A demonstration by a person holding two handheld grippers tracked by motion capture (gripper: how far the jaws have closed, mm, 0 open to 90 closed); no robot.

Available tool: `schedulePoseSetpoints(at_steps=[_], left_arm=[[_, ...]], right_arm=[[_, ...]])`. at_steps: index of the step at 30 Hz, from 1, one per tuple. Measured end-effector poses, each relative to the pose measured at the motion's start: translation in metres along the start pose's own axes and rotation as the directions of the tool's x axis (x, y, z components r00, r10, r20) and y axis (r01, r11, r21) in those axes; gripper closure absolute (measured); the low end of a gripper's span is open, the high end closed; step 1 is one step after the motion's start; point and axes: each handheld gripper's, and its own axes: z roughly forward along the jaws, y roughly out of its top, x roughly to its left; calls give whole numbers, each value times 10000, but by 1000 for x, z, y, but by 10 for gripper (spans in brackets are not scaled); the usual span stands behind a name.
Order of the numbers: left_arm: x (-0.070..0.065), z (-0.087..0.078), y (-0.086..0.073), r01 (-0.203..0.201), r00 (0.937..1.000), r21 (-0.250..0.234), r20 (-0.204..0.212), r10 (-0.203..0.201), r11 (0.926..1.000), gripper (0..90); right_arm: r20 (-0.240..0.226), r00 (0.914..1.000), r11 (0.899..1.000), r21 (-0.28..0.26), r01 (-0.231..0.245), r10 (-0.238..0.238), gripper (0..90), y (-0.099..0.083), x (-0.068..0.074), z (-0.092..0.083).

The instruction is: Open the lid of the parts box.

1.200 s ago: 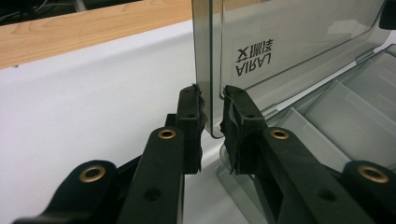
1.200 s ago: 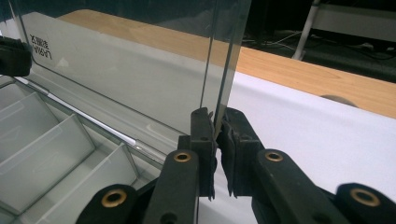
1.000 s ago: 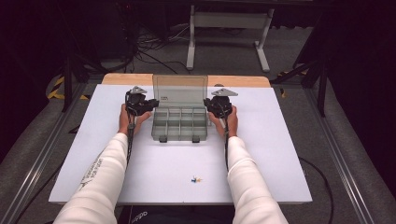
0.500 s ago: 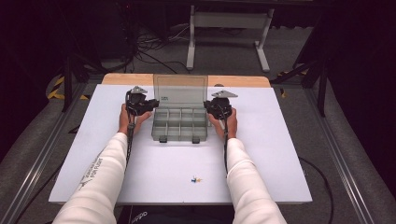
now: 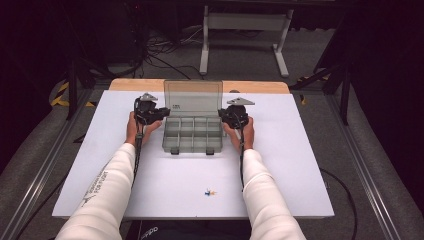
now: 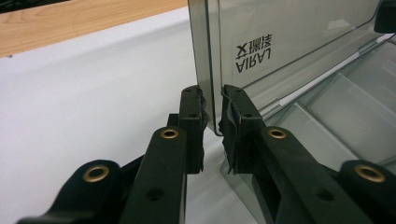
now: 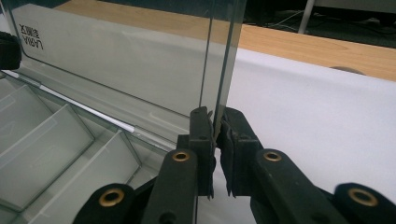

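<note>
A smoky clear organiser box with several empty compartments sits on the white table, its lid standing upright. My left gripper is at the lid's left edge and my right gripper at its right edge. In the left gripper view the jaws are closed on the lid's side edge, just above the hinge corner. In the right gripper view the pads of the right gripper pinch the opposite edge of the lid. The box base lies beside them.
A small coloured mark lies near the table's front. A wooden strip runs along the back edge. Behind the table stand a white metal frame and floor cables. Bare table surface spreads on both sides of the box.
</note>
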Motion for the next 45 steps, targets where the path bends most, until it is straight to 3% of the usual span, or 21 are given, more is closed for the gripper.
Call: schedulePoseSetpoints(at_steps=[3,5,8,25,35,40,45], left_arm=[[-1,1,-1,18,9999,-35,-113,-19,10000,787],[-2,2,0,-266,9991,-61,-338,264,9996,786],[-3,3,-2,-302,9985,-133,-467,295,9995,788],[-3,3,-2,-605,9953,-40,-758,600,9982,732],[-6,-7,1,-1024,9902,-4,-957,1019,9947,712],[-11,-17,1,-1344,9874,-73,-855,1333,9909,707],[-18,-28,1,-1937,9789,-144,-692,1922,9810,699]], right_arm=[[85,9999,9999,82,145,-146,829,1,1,0],[166,9996,9997,87,213,-215,820,1,2,0],[224,9995,9997,87,241,-243,813,1,3,2],[296,9989,9993,136,352,-356,764,3,3,0],[328,9966,9971,99,759,-762,761,8,6,-7],[196,9943,9944,128,1050,-1053,751,7,11,-12],[33,9917,9917,8,1284,-1284,744,7,16,-21]])
